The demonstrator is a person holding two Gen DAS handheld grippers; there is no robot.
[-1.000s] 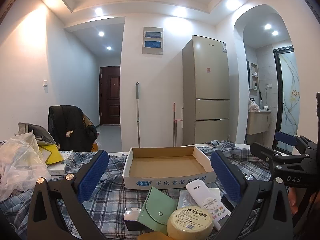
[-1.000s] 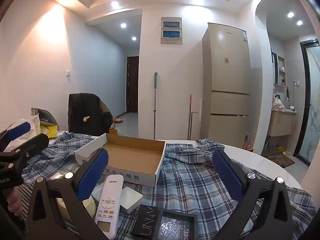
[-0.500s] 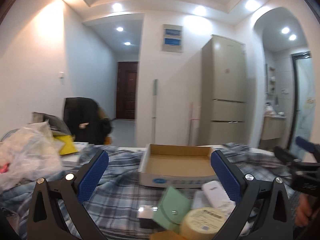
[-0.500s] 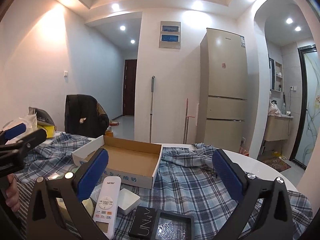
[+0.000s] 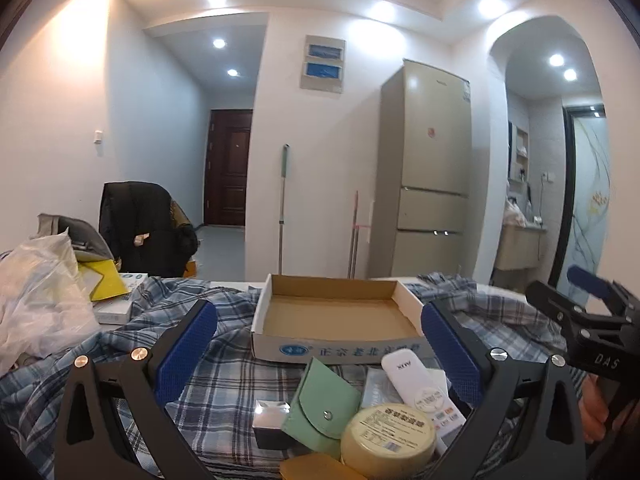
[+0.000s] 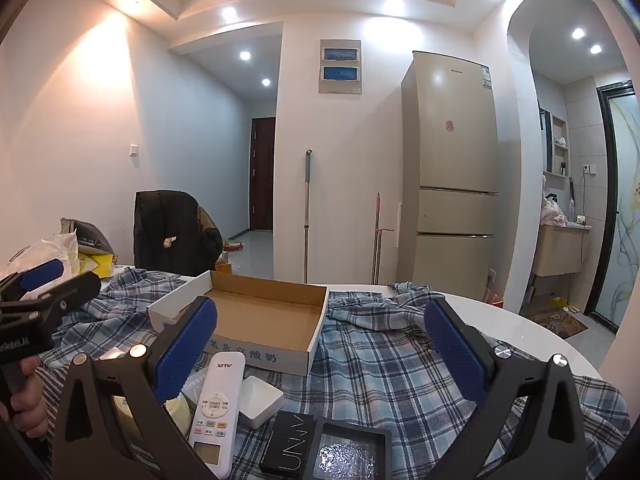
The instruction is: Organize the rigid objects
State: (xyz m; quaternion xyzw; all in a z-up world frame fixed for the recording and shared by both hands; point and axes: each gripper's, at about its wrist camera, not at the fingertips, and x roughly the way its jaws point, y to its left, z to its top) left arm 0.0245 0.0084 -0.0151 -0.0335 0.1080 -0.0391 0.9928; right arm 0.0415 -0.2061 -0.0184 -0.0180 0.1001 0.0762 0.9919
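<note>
Left gripper (image 5: 318,354) and right gripper (image 6: 320,354), each held level above the table (image 6: 536,332), fingers wide apart, gripping nothing. Nearest, between the left fingers: round yellow tin (image 5: 387,436), green pouch (image 5: 324,402), white remote (image 5: 418,386). In the right view, a black box (image 6: 290,448) beside the remote. Beyond them, the open cardboard tray (image 5: 338,350) on the plaid cloth (image 6: 384,364); refrigerator (image 5: 434,196) behind
</note>
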